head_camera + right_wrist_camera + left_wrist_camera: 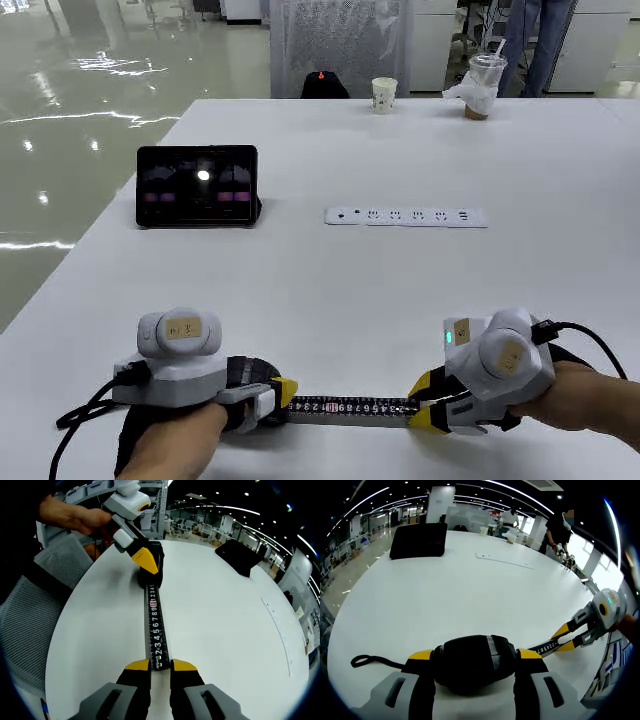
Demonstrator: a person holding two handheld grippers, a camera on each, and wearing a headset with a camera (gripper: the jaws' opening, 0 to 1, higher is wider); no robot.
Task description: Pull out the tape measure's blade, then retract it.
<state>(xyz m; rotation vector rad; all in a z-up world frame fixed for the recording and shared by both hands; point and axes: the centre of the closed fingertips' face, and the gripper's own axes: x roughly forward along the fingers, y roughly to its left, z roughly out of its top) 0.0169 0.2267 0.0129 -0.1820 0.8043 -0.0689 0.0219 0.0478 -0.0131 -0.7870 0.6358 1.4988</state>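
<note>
Closest to us, at the near edge of the white table [330, 300], two hands are working side by side, each with a tool in its grasp. On the person's left, the left gripper [275, 398] has its yellow-tipped jaws clamped around the black case of the tape measure [248, 385], one jaw on either side. Its own view confirms it: the rounded case sits wedged between the two tips, with a thin black wrist loop [362, 660] trailing off on the tabletop. Out of that case comes the blade [350, 406], drawn out and running straight across to the right gripper [418, 402], numerals facing up, low over the table surface. Over on that side the jaws are pressed together on the very end of the blade, pinching it just at the first numerals, as the right gripper view shows plainly. Both grippers sit low, near the tabletop, apart from each other with the stretch of blade between them. Farther back on the table, a dark tablet [197, 185] stands propped up on the left and a white power strip [405, 216] lies flat near the middle. At the far edge, a paper cup [384, 94] and a clear plastic cup [483, 85] with a straw stand near each other.
</note>
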